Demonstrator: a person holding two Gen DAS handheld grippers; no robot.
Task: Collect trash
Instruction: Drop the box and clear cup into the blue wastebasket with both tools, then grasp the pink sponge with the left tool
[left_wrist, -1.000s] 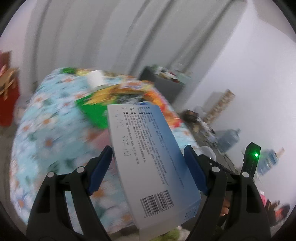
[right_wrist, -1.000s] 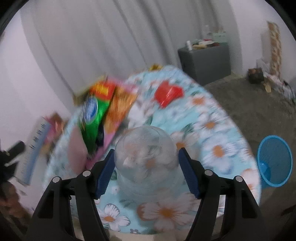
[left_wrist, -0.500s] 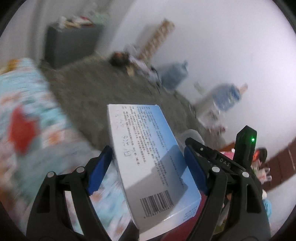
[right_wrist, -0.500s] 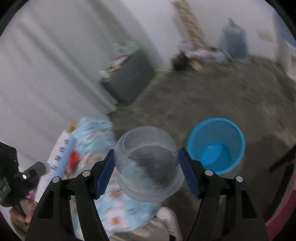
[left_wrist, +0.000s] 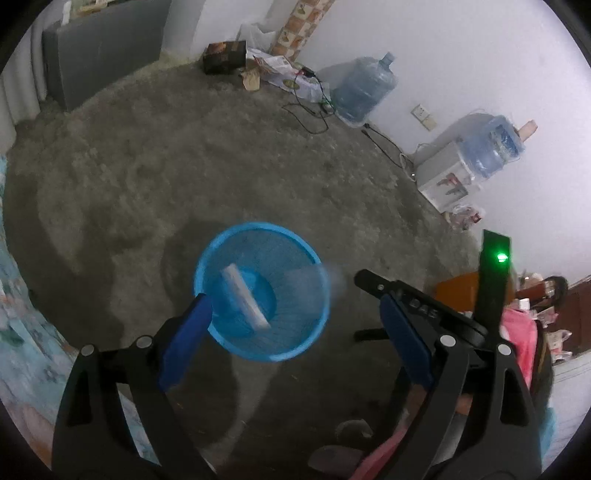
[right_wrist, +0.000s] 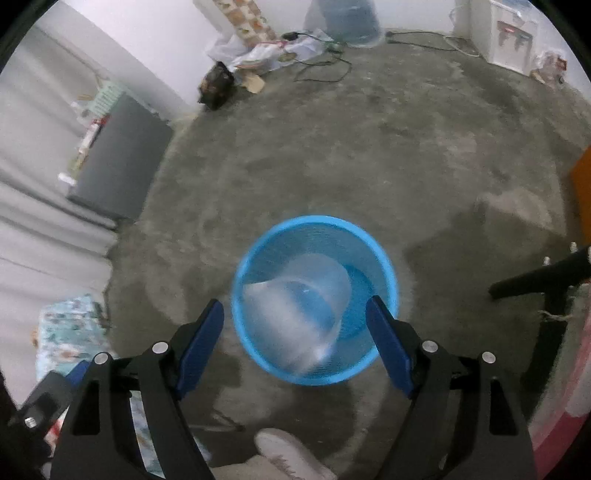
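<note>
A blue mesh trash basket (left_wrist: 258, 226) stands on the grey floor below both grippers. My left gripper (left_wrist: 293, 306) hangs over it with its jaws opening and nothing between them. The white-and-blue box (left_wrist: 243, 299) lies slanted inside the basket. A faint blur of the clear plastic cup (left_wrist: 314, 277) shows at the basket's right side. In the right wrist view my right gripper (right_wrist: 295, 308) is over the basket (right_wrist: 314, 220), jaws opening. The clear cup (right_wrist: 295, 314) is blurred, free of the blue pads (right_wrist: 388, 347), dropping into the basket.
A grey cabinet (right_wrist: 118, 155) stands by the curtain. Water bottles (left_wrist: 364, 90), a white dispenser (left_wrist: 443, 181), cables (left_wrist: 310, 118) and paper litter line the far wall. The floral table edge (left_wrist: 14, 325) is at the left. A shoe (right_wrist: 288, 458) is below.
Both grippers swung from the floral table to above the blue basket and tipped downward. The left jaws let go of the box, and the right jaws let go of the clear cup.
</note>
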